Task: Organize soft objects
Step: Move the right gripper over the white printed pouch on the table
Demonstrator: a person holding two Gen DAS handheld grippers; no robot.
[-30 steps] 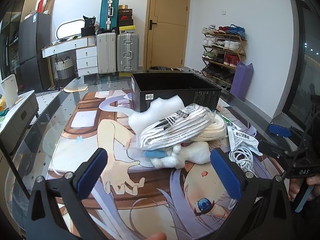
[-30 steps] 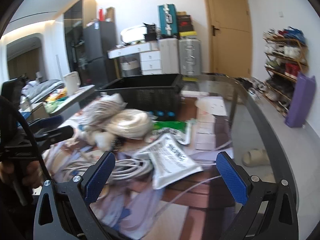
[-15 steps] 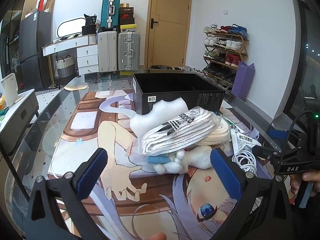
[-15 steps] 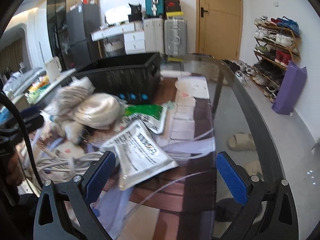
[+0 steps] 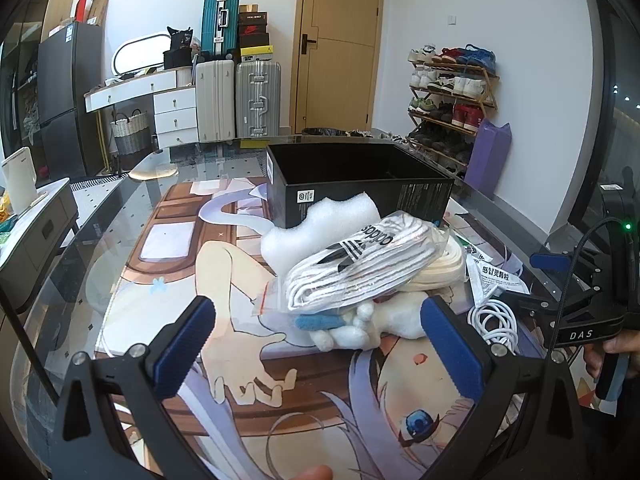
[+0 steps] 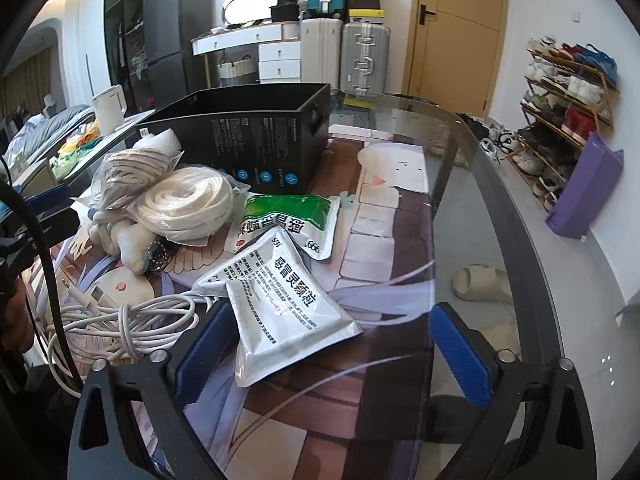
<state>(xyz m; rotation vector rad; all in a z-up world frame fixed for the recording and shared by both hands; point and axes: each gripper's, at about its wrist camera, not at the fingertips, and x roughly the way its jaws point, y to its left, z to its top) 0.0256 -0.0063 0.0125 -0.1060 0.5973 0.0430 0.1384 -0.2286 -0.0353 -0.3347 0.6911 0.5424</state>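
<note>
Crinkly clear bag of striped white socks (image 5: 360, 268) tops soft pile: lumpy white foam (image 5: 316, 228), fluffy plush (image 5: 360, 330), coiled cream band (image 6: 186, 204). Matte black box (image 5: 360, 188) just behind. Left gripper (image 5: 320, 348) low over mat, jaws apart, empty. Right gripper (image 6: 332, 356) spread wide above glossy silver pouch (image 6: 280, 304), not gripping.

Suitcases (image 5: 236, 98), shoe rack (image 5: 450, 96), door (image 5: 338, 46)

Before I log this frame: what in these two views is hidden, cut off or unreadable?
- Black box interior: both views, its walls block the floor, so contents are unknown.
- Plush toy: left wrist view, mostly buried under the bagged socks.
- White cable: right wrist view, its end runs behind the right gripper.
- Silver pouch small print: too fine to read.
</note>
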